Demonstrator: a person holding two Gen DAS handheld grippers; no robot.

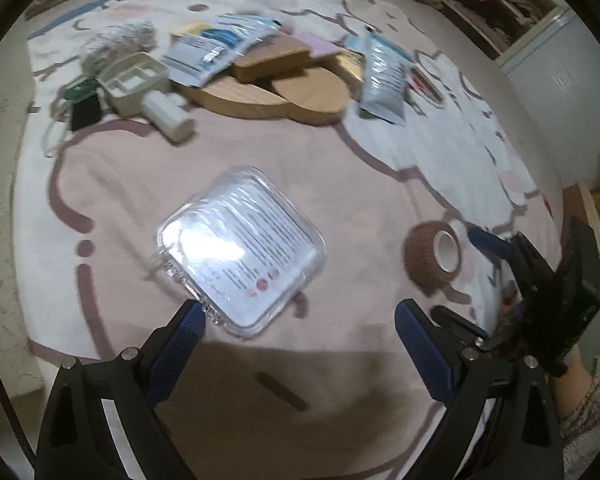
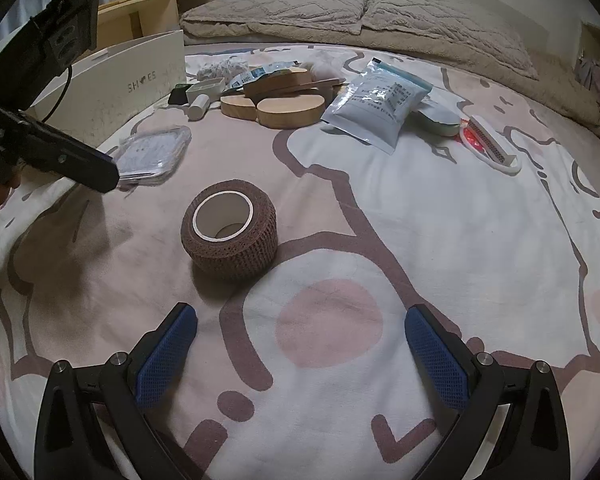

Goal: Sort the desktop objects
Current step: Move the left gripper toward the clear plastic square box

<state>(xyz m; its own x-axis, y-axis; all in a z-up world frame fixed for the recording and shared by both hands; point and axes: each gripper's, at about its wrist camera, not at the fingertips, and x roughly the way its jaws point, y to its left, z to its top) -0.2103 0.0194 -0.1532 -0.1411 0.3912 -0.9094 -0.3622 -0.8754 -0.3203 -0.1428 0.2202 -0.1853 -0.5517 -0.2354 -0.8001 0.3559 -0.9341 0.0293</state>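
A clear square plastic case (image 1: 242,250) with a printed label lies on the patterned blanket, just ahead of my open left gripper (image 1: 300,320); its near corner sits by the left finger. It also shows in the right wrist view (image 2: 154,152). A brown bandage roll (image 2: 230,228) stands on end ahead of my open, empty right gripper (image 2: 300,322), slightly left of centre. The roll also shows in the left wrist view (image 1: 434,256), with the right gripper (image 1: 466,280) beside it. The left gripper's finger (image 2: 88,170) reaches in from the left.
At the far side lie wooden trays (image 2: 290,108), foil pouches (image 2: 376,108), a white bottle (image 2: 199,107), a small white bin (image 1: 134,80), a red-and-white item (image 2: 488,146) and a white shoe box (image 2: 116,88). Pillows (image 2: 356,12) lie behind.
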